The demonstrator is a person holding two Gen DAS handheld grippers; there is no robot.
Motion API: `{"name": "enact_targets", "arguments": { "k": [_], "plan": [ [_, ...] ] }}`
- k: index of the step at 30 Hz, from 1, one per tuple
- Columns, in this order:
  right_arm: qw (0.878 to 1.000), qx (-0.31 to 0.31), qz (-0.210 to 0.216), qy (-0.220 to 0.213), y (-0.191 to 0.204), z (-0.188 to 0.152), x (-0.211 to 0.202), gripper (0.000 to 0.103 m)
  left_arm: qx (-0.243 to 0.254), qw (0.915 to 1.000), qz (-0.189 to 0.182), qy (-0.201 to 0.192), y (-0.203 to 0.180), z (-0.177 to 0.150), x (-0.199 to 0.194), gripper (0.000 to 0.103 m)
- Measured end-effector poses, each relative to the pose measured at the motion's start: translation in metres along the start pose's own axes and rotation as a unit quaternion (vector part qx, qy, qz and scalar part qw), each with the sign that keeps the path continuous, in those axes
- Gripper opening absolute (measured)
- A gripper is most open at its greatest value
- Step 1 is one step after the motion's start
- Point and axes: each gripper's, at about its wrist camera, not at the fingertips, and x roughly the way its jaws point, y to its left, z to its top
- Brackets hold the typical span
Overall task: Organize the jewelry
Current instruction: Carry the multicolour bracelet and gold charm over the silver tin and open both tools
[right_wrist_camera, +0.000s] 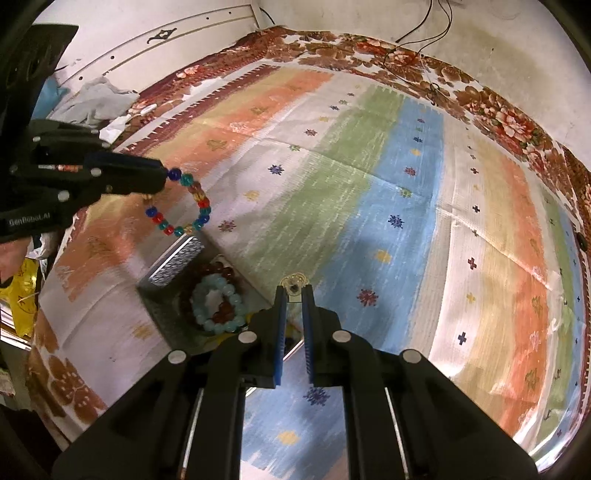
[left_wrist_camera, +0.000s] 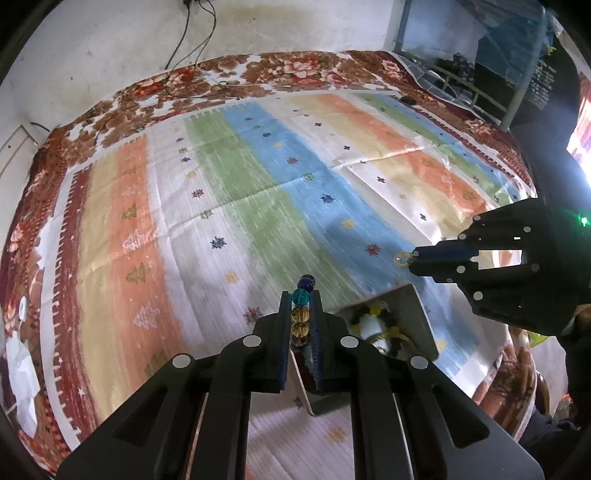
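Observation:
My left gripper (left_wrist_camera: 300, 301) is shut on a bracelet of coloured beads (left_wrist_camera: 301, 312); in the right wrist view the bracelet (right_wrist_camera: 184, 206) hangs as a loop from that gripper (right_wrist_camera: 162, 179) above the table. My right gripper (right_wrist_camera: 293, 293) is shut on a small gold ring (right_wrist_camera: 293, 282); the left wrist view shows the ring (left_wrist_camera: 402, 258) at its tips (left_wrist_camera: 413, 260). A metal jewelry box (right_wrist_camera: 173, 266) stands open below both, holding a pale blue bead bracelet (right_wrist_camera: 218, 304) and dark red beads (right_wrist_camera: 221, 269). It also shows in the left wrist view (left_wrist_camera: 413, 314).
A striped pastel cloth (left_wrist_camera: 258, 184) covers the table over a floral blanket (left_wrist_camera: 295, 66). Cables (left_wrist_camera: 192, 33) hang on the far wall. Crumpled cloth and paper (right_wrist_camera: 96, 99) lie at the far left edge. A yellow bag (right_wrist_camera: 22, 299) sits at left.

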Motion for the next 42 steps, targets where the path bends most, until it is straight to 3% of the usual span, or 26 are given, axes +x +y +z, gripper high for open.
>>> {"name": "enact_targets", "arguments": {
  "k": [13,28,29,31,39,42],
  "plan": [
    [1.000,0.005,0.024,-0.011,0.036,-0.022,-0.020,0.010,-0.008,0.9995,-0.024,-0.019,-0.034,-0.026,-0.017,0.009],
    [1.000,0.005,0.017,-0.015,0.039,-0.022,-0.027,0.012,-0.006,0.9995,-0.026,-0.019,-0.043,-0.026,-0.021,0.010],
    [1.000,0.005,0.017,-0.014,0.039,-0.022,-0.026,0.014,0.001,0.9996,-0.022,-0.018,-0.045,-0.026,-0.020,0.011],
    [1.000,0.001,0.015,-0.013,0.039,-0.023,-0.026,0.028,-0.001,0.9997,-0.013,-0.018,-0.044,-0.027,-0.018,0.030],
    [1.000,0.004,-0.008,-0.011,0.033,-0.034,-0.027,0.036,-0.034,0.9989,0.010,-0.031,-0.032,-0.029,-0.024,0.032],
    [1.000,0.018,-0.016,-0.017,0.026,-0.040,-0.032,0.037,-0.051,0.9972,0.041,-0.037,-0.029,-0.033,-0.028,0.040]
  ]
}}
